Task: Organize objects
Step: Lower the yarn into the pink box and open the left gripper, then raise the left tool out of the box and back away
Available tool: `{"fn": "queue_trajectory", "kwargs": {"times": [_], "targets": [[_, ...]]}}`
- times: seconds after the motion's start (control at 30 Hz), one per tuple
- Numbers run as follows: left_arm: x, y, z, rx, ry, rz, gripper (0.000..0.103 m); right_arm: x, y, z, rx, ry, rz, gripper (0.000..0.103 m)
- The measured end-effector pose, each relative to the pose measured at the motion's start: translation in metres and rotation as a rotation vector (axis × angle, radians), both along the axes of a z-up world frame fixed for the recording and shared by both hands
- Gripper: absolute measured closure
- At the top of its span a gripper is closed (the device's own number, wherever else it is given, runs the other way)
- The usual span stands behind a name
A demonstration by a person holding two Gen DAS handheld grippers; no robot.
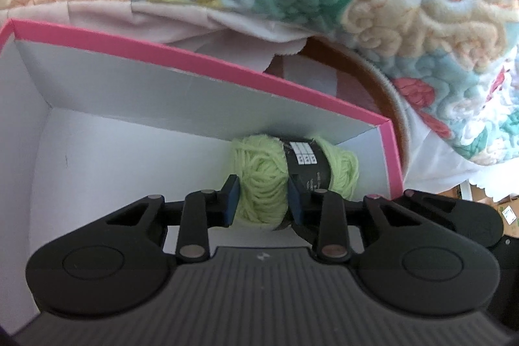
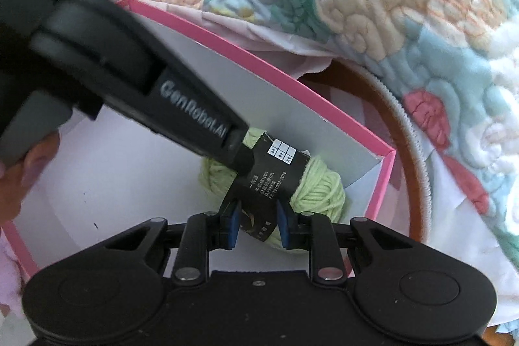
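I am clamping both grippers on the green yarn skein in the pink box's far corner, left gripper squeezing wool, right gripper pinching the black label (two-handed, presumably to steady the soft bundle).

The yarn skein lies in the box, in its far right corner, with the quilt behind.

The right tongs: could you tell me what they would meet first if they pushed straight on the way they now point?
The right tongs are already shut on the green yarn ball, at its black paper band. Pushing on would squash it toward the box wall behind, though depth is hard to judge.
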State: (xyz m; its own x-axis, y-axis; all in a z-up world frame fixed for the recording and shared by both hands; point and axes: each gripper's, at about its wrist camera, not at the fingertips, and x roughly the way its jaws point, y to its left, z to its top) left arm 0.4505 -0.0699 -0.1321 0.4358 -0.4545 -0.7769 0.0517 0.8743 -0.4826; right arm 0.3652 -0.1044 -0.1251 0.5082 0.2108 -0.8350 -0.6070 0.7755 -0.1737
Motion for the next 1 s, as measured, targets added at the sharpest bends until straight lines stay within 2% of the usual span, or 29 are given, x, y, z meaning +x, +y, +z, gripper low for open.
{"fn": "queue_trajectory", "kwargs": {"times": [0.23,0.37,0.47,0.5,0.53,0.6,0.77,0.8,0.83,0.97,1.0], "targets": [[0.008,-0.006,-0.011,0.041,0.051,0.053,0.073,-0.005,-0.016,0.007,0.145,0.07,-0.008,0.076],[0.005,-0.008,-0.003,0.069,0.032,0.058,0.072,-0.014,-0.025,0.011,0.196,0.112,-0.013,0.076],[-0.003,-0.007,0.008,0.101,0.023,0.056,0.059,-0.023,-0.035,0.015,0.226,0.125,-0.034,0.073],[-0.005,-0.007,0.01,0.122,0.032,0.053,0.049,-0.025,-0.037,0.017,0.233,0.129,-0.04,0.073],[-0.006,-0.007,0.012,0.139,0.046,0.043,0.045,-0.026,-0.038,0.018,0.236,0.128,-0.045,0.073],[-0.013,-0.004,0.017,0.158,0.064,0.032,0.045,-0.029,-0.037,0.02,0.235,0.118,-0.049,0.073],[-0.041,0.006,0.047,0.176,0.022,0.017,0.044,-0.046,-0.042,0.04,0.259,0.09,-0.051,0.073],[-0.047,-0.011,0.055,0.177,0.015,0.016,0.044,-0.05,-0.045,0.046,0.266,0.088,-0.053,0.073],[-0.055,-0.007,0.063,0.181,0.007,0.014,0.044,-0.053,-0.045,0.052,0.272,0.088,-0.06,0.072],[-0.076,-0.001,0.083,0.248,0.001,-0.034,0.043,-0.074,-0.047,0.078,0.27,0.077,-0.07,0.068],[-0.088,0.013,0.092,0.259,0.004,-0.046,0.042,-0.079,-0.047,0.084,0.26,0.073,-0.071,0.067]]}}
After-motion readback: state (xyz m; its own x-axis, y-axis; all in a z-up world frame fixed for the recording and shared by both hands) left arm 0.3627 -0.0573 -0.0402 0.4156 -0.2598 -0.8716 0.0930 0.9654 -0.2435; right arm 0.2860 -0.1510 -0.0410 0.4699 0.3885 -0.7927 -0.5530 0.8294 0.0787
